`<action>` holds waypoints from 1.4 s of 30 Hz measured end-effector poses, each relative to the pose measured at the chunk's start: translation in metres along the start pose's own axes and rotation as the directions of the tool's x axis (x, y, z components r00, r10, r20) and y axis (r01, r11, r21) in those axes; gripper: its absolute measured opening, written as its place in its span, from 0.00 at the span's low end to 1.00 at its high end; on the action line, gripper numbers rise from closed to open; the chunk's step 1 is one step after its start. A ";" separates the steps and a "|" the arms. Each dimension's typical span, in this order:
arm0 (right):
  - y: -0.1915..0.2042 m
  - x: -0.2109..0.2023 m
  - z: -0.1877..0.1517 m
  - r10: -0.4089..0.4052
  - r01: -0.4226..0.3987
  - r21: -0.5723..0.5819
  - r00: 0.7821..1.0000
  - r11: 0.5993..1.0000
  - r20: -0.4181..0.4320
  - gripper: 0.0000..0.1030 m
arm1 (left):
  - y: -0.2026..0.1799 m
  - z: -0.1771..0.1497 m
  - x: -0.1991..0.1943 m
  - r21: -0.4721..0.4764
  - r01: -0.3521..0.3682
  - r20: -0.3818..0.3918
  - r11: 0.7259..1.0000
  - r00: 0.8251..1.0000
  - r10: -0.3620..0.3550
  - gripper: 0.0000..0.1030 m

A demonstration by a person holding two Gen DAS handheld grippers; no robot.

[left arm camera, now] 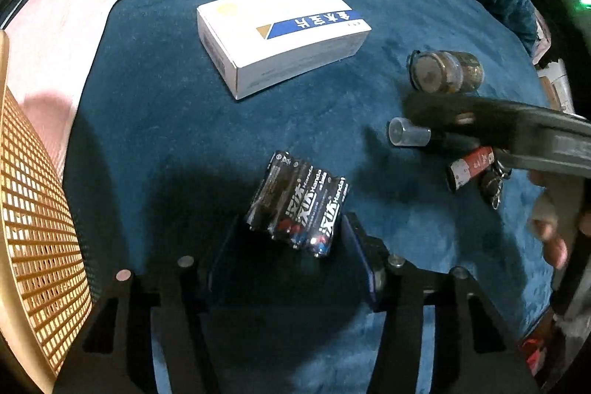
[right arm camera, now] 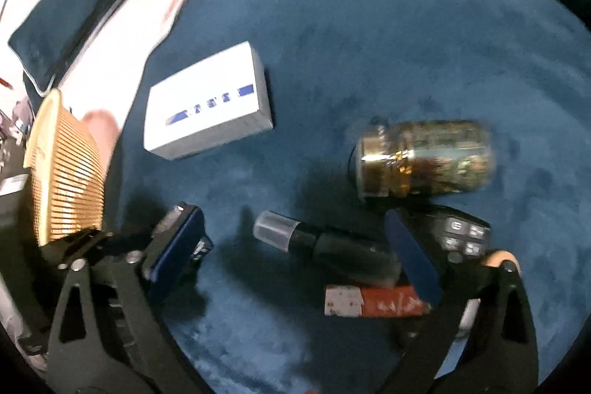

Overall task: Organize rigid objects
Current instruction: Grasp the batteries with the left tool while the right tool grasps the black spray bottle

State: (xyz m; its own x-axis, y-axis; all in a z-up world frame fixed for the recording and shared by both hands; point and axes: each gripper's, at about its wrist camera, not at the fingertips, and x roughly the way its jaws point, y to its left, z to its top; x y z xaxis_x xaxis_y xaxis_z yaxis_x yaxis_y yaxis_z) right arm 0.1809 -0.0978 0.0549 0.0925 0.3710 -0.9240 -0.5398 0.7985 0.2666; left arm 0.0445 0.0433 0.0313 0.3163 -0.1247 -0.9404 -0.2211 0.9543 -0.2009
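One pack of black batteries, shiny wrap, white and blue words, red and blue ends. Squeezed from both sides by the left gripper, low ends down between the two pads, tops poking out past the tips. All of it over the blue cloth. Off at the edge, a gold basket full of little holes.

Next, the right gripper: jaws wide apart, gripping nothing. Between them a black tube with a clear cap, flat on the cloth, cap end toward the left pad. Just beside it a red and white tag. Behind the right pad, a black key fob with buttons.

A bit farther, a glass jar on its side, gold lid, brown bits inside. Farther still, a white box with a blue stripe, lying flat, well apart from both pairs of jaws. Farthest back, a pink cloth.
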 end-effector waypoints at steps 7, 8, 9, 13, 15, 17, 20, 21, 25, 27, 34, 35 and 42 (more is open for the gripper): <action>0.004 0.007 -0.027 0.033 -0.042 -0.077 0.993 0.996 -0.114 0.79 | 0.003 -0.003 0.000 0.006 0.008 0.011 1.000 1.000 -0.008 0.61; 0.007 0.008 -0.032 0.029 -0.042 -0.096 0.991 0.994 -0.128 0.79 | 0.004 -0.003 0.000 -0.002 0.012 0.011 1.000 1.000 -0.012 0.61; 0.011 0.010 -0.036 0.019 -0.037 -0.122 0.990 0.992 -0.143 0.79 | 0.005 -0.001 -0.001 -0.006 0.016 0.013 1.000 1.000 -0.016 0.62; 0.013 0.013 -0.047 -0.112 0.088 -0.186 0.986 0.979 -0.120 0.32 | 0.000 -0.001 0.002 -0.015 0.025 0.017 1.000 1.000 -0.024 0.64; 0.004 0.006 -0.049 -0.038 0.029 -0.095 0.994 0.995 -0.100 0.30 | 0.000 0.003 0.004 -0.032 0.031 0.022 0.999 0.999 -0.030 0.64; -0.004 -0.002 -0.056 0.031 -0.032 -0.011 0.996 0.999 -0.085 0.30 | -0.001 0.012 0.007 -0.041 0.031 0.023 0.999 0.999 -0.030 0.64; -0.006 0.001 -0.075 0.043 -0.039 0.032 0.992 0.999 -0.120 0.30 | -0.003 0.016 0.016 -0.028 0.013 0.005 1.000 1.000 -0.013 0.64; -0.005 0.003 -0.079 0.034 -0.030 0.030 0.992 0.999 -0.125 0.31 | -0.004 0.018 0.019 -0.018 0.007 -0.005 1.000 1.000 -0.007 0.64; 0.000 0.008 -0.086 0.006 0.000 0.057 0.994 0.998 -0.107 0.32 | -0.015 0.018 0.016 0.015 -0.012 -0.004 1.000 1.000 0.013 0.56; 0.013 0.014 -0.081 -0.005 0.011 0.058 0.994 0.998 -0.109 0.30 | -0.015 0.014 0.009 0.000 0.005 0.000 1.000 1.000 -0.005 0.55; 0.025 -0.009 -0.082 0.020 -0.018 0.064 0.999 0.998 -0.036 0.27 | -0.011 -0.004 -0.028 -0.008 0.011 0.056 1.000 0.998 -0.011 0.53; 0.023 -0.014 -0.084 0.025 -0.023 0.066 0.999 0.998 -0.029 0.27 | -0.013 -0.006 -0.033 -0.002 0.008 0.063 1.000 0.998 -0.007 0.53; 0.024 -0.044 -0.093 0.060 -0.061 0.072 0.998 0.996 0.019 0.27 | -0.019 -0.012 -0.049 -0.013 0.014 0.087 1.000 0.996 -0.013 0.52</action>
State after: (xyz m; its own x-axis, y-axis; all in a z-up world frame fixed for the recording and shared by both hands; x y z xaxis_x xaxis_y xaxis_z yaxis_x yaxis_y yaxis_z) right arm 0.0855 -0.1393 0.0767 0.0761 0.4274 -0.9009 -0.4829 0.8063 0.3417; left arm 0.0219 0.0280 0.0778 0.3987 -0.1129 -0.9101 -0.2282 0.9490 -0.2177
